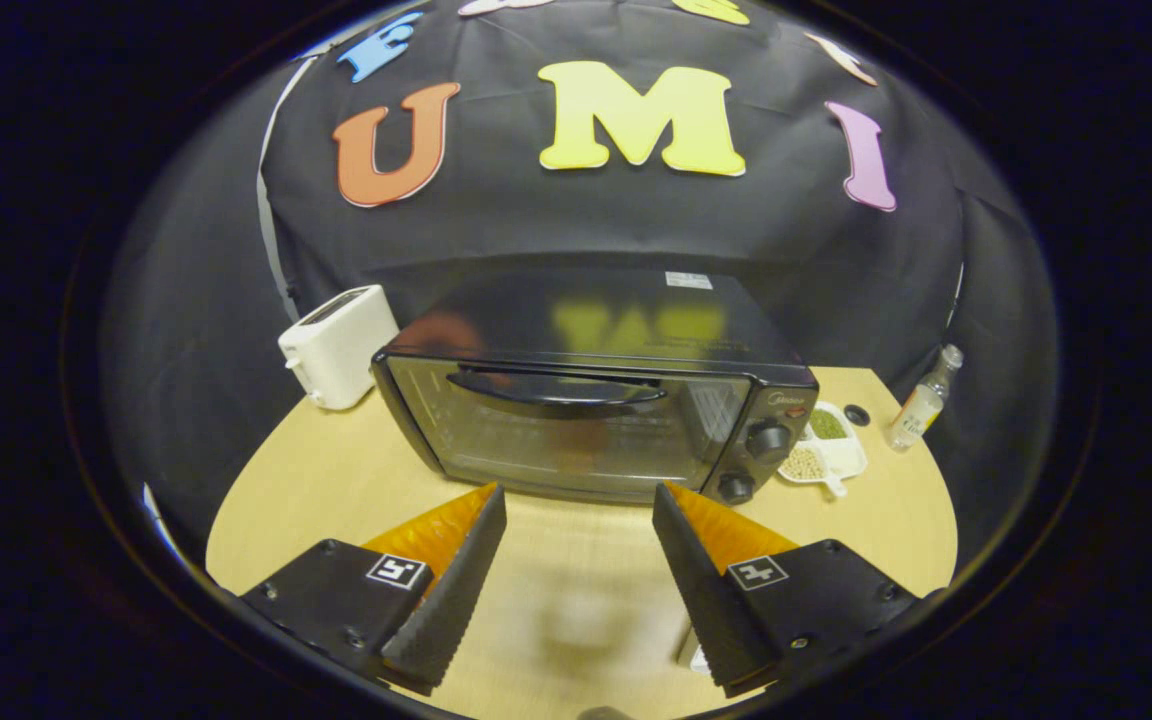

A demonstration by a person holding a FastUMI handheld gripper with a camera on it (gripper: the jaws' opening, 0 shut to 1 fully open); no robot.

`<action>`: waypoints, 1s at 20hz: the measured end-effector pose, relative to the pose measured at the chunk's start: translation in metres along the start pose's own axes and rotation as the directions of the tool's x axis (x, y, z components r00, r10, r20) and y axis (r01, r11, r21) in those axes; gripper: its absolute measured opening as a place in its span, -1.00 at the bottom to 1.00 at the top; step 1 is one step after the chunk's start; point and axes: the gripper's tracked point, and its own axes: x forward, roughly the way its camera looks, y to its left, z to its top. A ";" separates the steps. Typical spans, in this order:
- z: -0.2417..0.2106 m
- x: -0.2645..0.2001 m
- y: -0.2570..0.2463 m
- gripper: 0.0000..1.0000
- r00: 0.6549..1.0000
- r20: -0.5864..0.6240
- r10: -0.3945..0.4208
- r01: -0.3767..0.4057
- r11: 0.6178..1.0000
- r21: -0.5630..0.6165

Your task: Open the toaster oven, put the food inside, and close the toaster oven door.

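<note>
Two fingers of the gripper (pixel 579 492) stand spread wide apart, holding nothing, with bare wooden table (pixel 576 590) showing in the gap between them and no object in that lane. Just ahead of the fingertips sits the toaster oven (pixel 591 420), its glass door shut and upright, its curved handle (pixel 556 388) running across the upper part of the door; the oven's lower front edge lies just beyond the tips. Two knobs (pixel 766 440) sit one above the other on the oven's right panel. Beside that right corner lies a small white divided dish (pixel 826 450) with grains, and farther right a small bottle (pixel 921 400) near the table's edge. Left of the oven, well back, a white toaster (pixel 336 345) stands against the wall.
</note>
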 end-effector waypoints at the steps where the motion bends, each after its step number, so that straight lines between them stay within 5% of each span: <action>1: -0.002 -0.002 -0.003 0.89 1.000 0.000 -0.005 0.005 1.000 0.002; 8: -0.017 -0.031 -0.038 0.89 0.999 0.007 -0.038 0.038 0.999 0.012; 12: 0.008 -0.090 -0.086 0.89 0.992 0.107 -0.068 0.068 0.998 0.002; 20: 0.088 -0.242 -0.220 0.89 0.905 0.392 -0.164 0.166 0.986 0.030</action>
